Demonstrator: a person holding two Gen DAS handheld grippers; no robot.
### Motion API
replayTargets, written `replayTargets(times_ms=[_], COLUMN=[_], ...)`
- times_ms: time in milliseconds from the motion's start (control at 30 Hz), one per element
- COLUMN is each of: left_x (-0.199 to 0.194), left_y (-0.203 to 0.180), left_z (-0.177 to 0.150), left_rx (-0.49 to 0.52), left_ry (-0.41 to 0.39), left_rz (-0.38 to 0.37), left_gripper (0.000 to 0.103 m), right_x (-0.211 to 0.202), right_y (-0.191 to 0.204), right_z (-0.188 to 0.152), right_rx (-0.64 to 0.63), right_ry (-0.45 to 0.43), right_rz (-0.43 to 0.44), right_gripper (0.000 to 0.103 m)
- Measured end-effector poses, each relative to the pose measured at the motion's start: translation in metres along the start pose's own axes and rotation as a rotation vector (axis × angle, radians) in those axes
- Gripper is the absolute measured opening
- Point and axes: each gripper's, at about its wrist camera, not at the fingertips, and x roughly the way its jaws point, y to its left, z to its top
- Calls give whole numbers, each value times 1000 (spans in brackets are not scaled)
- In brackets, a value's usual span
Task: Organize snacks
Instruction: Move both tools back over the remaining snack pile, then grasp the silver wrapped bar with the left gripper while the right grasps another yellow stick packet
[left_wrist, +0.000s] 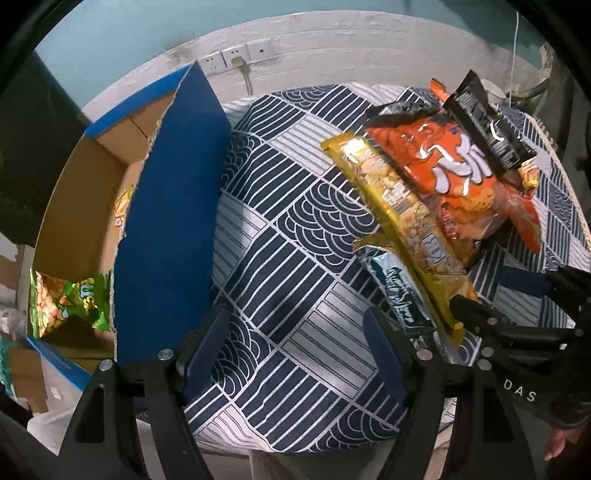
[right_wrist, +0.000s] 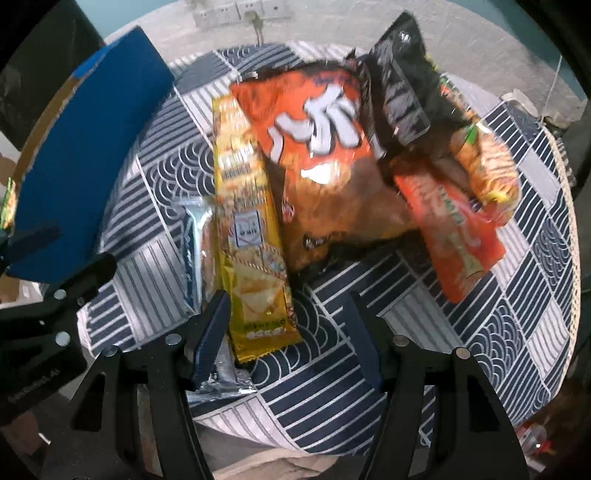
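Left hand-held gripper (left_wrist: 295, 354) spread wide, empty, over patterned worktop (left_wrist: 280, 258) beside blue cardboard box (left_wrist: 170, 206) w/ green snack bag (left_wrist: 70, 306) inside. Right hand-held gripper (right_wrist: 288, 332) also wide, straddling lower end of yellow snack pack (right_wrist: 251, 236), not closed on it. Lay betw. silver packet (right_wrist: 194, 247) & orange chip bag (right_wrist: 314, 140), black bag (right_wrist: 399, 92) piled on top.

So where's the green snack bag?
In the left wrist view, the green snack bag sits far left inside the cardboard box, behind its blue flap, away from the snack pile.
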Motion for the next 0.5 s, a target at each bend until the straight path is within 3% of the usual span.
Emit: replayTargets(times_ms=[233, 500], left_x=[17, 29], left_y=[-4, 5], left_z=[-2, -3], left_rx=[11, -21], left_ry=[44, 95], left_rz=[-1, -12], left_gripper=[77, 77], right_x=[7, 19], right_y=[-5, 11], right_z=[-1, -1], right_rx=[36, -29], right_ry=[11, 29], right_rz=[71, 21], right_gripper=[64, 64])
